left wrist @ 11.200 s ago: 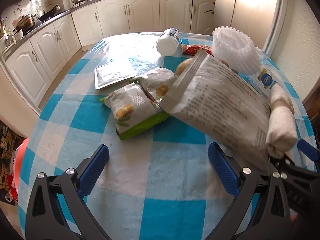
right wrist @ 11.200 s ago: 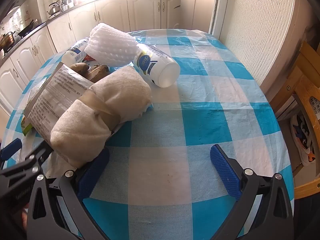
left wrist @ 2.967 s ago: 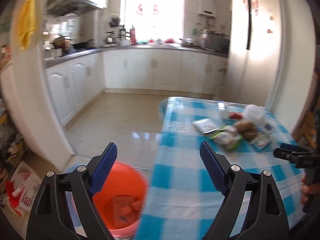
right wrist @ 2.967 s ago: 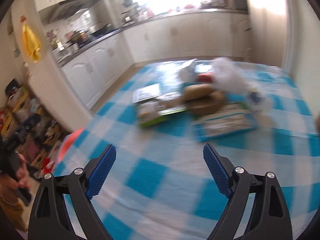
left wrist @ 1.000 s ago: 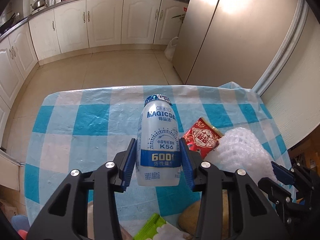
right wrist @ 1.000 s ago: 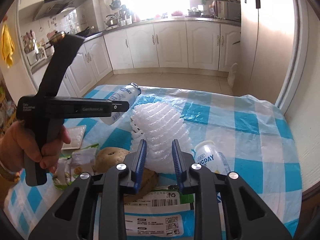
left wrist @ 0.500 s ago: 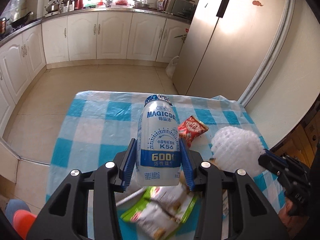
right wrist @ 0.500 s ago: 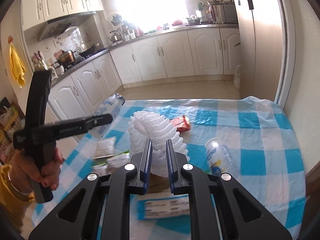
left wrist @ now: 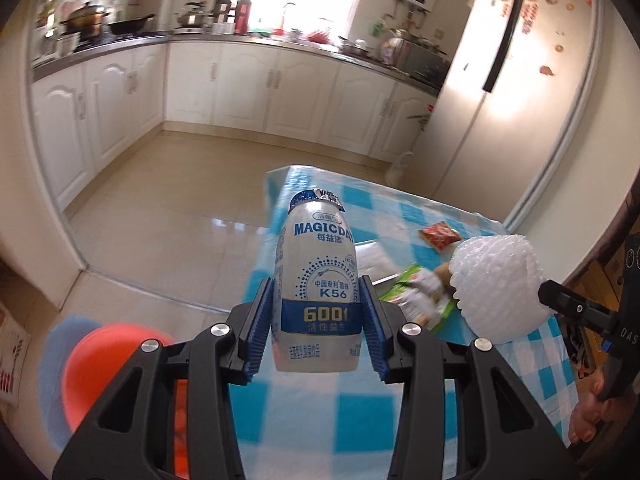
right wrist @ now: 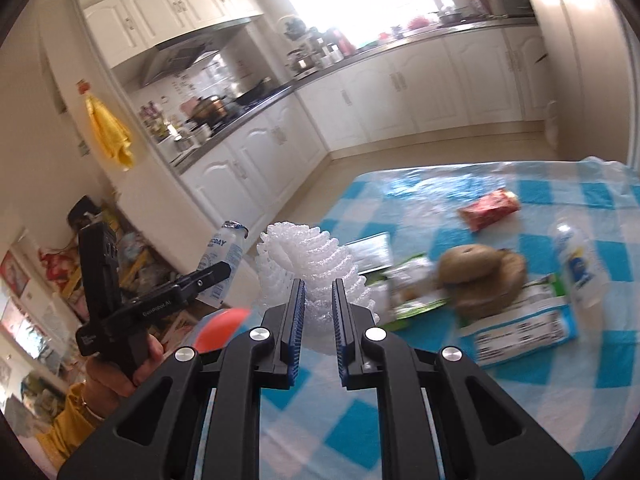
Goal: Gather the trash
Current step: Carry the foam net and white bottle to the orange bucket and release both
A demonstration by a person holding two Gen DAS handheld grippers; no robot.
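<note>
- while both pieces of trash are already lifted off the table, the coming move turns on the orange-red bin (left wrist: 108,364): it sits on the floor off the table's near left corner, low and to the left of the left gripper (left wrist: 316,320), so the left hand looks the nearer of the two.
- the left gripper's blue ribbed pads clamp the lower sides of a white plastic yogurt-drink bottle (left wrist: 316,296); its long axis runs straight out along the fingers, foil-capped neck away from the camera.
- the right gripper (right wrist: 318,316) has just been closing, and its jaws stand nearly together, pinching a white foam fruit net (right wrist: 312,264) by its lower folds; the net fans out above them, soft, ribbed and springy.
- from the right wrist view the bin shows only as a red sliver (right wrist: 222,328) down to the left, past the left gripper and bottle (right wrist: 226,256), so that hand seems to have the longer reach.
- the bottle is rigid and smooth, so i judge it should drop cleanly; the foam net is light and may cling to the pads.
- left on the blue-and-white checked tablecloth (right wrist: 400,432): a second white bottle (right wrist: 576,268) lying near the right edge, a red sachet (right wrist: 490,208) toward the far edge, brown round lumps (right wrist: 480,276) on a printed wrapper (right wrist: 524,332), and green-edged snack packets (right wrist: 412,288) mid-table.
</note>
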